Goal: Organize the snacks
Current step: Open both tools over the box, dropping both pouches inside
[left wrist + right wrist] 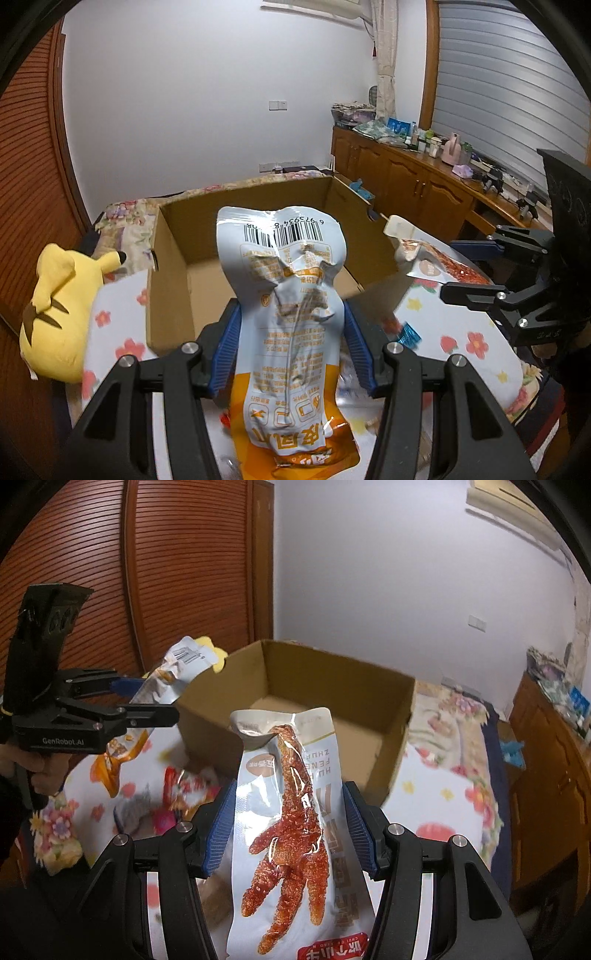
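Snacks: none visible in cardboard box point(258, 206). Left gripper point(291, 347) fingers clamped orange-and-white packet point(291, 295); right gripper point(290, 830) fingers clamped chicken-feet packet point(291, 812). Loose packets point(184, 786) remained on bed point(443, 805).

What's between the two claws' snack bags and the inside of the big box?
Only air and the cardboard box's near wall. The right wrist view shows it past the chicken-foot bag; the left shows it past the orange-and-white bag.

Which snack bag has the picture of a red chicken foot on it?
The bag in the right tool. The left tool's bag shows a barcode and orange print instead.
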The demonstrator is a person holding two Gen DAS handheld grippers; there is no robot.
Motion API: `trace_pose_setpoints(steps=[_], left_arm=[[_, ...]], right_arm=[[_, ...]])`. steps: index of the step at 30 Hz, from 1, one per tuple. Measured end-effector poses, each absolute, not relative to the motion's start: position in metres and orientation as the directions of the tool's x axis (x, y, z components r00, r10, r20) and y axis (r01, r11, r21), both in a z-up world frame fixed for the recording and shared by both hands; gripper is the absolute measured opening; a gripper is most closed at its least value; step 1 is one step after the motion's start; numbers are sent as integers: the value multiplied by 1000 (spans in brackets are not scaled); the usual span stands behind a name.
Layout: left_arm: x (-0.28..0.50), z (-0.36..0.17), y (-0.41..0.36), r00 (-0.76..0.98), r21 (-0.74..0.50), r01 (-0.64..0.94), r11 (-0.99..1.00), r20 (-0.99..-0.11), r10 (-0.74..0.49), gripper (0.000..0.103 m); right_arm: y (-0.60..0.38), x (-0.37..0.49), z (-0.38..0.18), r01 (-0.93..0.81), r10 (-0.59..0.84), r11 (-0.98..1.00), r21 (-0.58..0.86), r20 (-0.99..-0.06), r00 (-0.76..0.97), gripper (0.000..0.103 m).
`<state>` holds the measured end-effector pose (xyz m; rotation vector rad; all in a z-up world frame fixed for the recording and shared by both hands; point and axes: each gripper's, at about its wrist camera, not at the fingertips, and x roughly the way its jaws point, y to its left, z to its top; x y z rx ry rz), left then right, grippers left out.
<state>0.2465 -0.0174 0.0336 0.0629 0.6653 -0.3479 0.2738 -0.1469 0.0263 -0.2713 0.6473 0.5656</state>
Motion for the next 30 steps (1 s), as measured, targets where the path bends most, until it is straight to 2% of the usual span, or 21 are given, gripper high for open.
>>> trace_pose_setpoints(steps=[10, 16, 23, 30], left_arm=[[305, 35, -15, 712, -20, 340, 940, -648, -271, 54], [334, 33, -12, 706, -15, 323, 946, -662, -251, 54], [356, 33, -15, 694, -3, 329, 944, -678, -244, 54], [375, 23, -19, 675, 1, 327, 945, -700, -233, 54]], right_arm=[[-115, 349, 27, -613, 406, 786, -84, -677, 614, 58], [-102, 390, 9, -619, 359, 780, -91, -745, 562, 59], [-98, 410, -9, -623, 329, 780, -60, -807, 490, 60], [-100, 418, -20, -608, 293, 791, -68, -831, 473, 65]])
